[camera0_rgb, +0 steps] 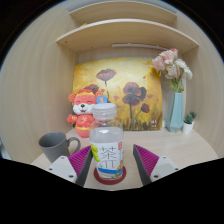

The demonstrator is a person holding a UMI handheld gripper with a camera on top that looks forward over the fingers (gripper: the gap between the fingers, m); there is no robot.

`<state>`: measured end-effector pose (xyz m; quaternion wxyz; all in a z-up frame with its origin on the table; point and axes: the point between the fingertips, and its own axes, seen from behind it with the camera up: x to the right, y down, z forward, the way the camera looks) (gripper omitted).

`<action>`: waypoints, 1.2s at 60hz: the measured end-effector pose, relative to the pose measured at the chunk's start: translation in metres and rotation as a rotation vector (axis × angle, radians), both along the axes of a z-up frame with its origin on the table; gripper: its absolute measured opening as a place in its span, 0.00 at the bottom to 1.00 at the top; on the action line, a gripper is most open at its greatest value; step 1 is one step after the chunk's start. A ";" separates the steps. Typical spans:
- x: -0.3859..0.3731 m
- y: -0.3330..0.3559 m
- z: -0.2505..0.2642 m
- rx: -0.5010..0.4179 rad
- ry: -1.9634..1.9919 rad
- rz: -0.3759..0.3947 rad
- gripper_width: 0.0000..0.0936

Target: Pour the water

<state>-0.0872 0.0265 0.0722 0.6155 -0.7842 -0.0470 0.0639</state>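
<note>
Bottle (108, 146), clear plastic, white cap, pale label with green characters: stands upright on a round red coaster (109, 178) on the worktop (195, 148), between the fingers of the tool (109, 166). Tool: fingers spread, magenta pads (146, 162) facing inward, one at either side of the bottle's lower half, a gap visible at each side; no pinch on it. Mug (57, 147), grey, handle toward the bottle: on the worktop just beside the bottle, at its left as seen, ahead of the left finger. Plush toy (83, 110), orange and white: behind the mug and bottle, near the back wall. Picture (117, 92), yellow ground with dark red flowers: leaning against the back wall. Vase (176, 108), tall, pale blue, holding pink flowers: beside the picture. Small potted plant (190, 123): just beside the vase. Shelf (115, 33), light wood: above all.
</note>
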 end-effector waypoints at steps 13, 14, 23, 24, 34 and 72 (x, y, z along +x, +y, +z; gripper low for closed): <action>0.022 -0.058 -0.016 -0.081 0.052 -0.052 0.89; 0.023 -0.063 -0.018 -0.087 0.050 -0.063 0.89; 0.044 -0.100 -0.023 -0.100 0.051 -0.105 0.89; 0.045 -0.104 -0.024 -0.105 0.057 -0.104 0.89; 0.062 -0.139 -0.023 -0.138 0.046 -0.117 0.90; 0.138 -0.204 0.090 0.054 -0.004 -0.253 0.90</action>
